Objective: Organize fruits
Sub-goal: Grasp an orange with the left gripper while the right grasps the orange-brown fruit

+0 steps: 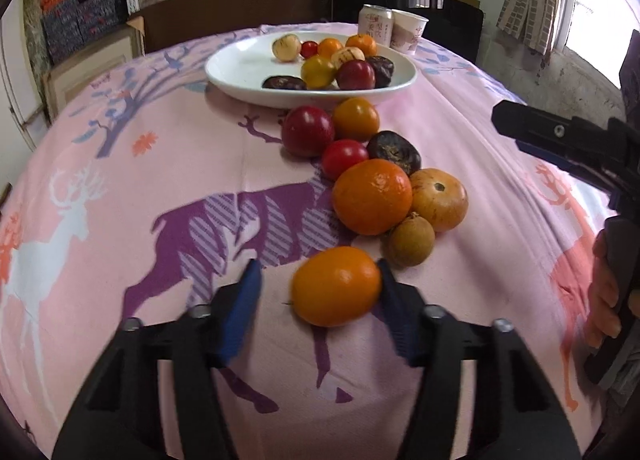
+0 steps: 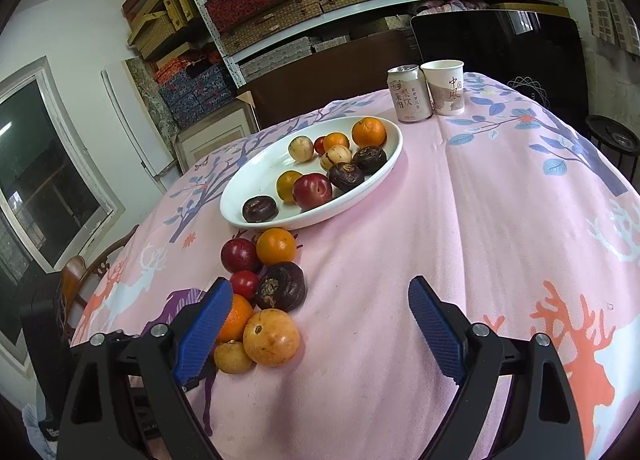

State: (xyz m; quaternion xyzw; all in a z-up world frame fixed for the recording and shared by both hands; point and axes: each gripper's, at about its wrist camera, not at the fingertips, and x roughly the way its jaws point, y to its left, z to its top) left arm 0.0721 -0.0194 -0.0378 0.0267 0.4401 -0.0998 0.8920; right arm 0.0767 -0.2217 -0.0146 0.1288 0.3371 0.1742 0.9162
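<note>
can (image 2: 409, 94) "梨饮", cup (image 2: 444, 87) "中国風"

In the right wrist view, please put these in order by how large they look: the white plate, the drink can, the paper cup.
1. white plate, clearly the largest.
2. and 3. drink can and paper cup: side by side, similar in size, so I do not rank them.

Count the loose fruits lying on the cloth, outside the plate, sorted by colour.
Orange fruits: 3
Red fruits: 2
Dark fruit: 1
Yellowish fruit: 1
Brown fruit: 1
Total: 8
</note>
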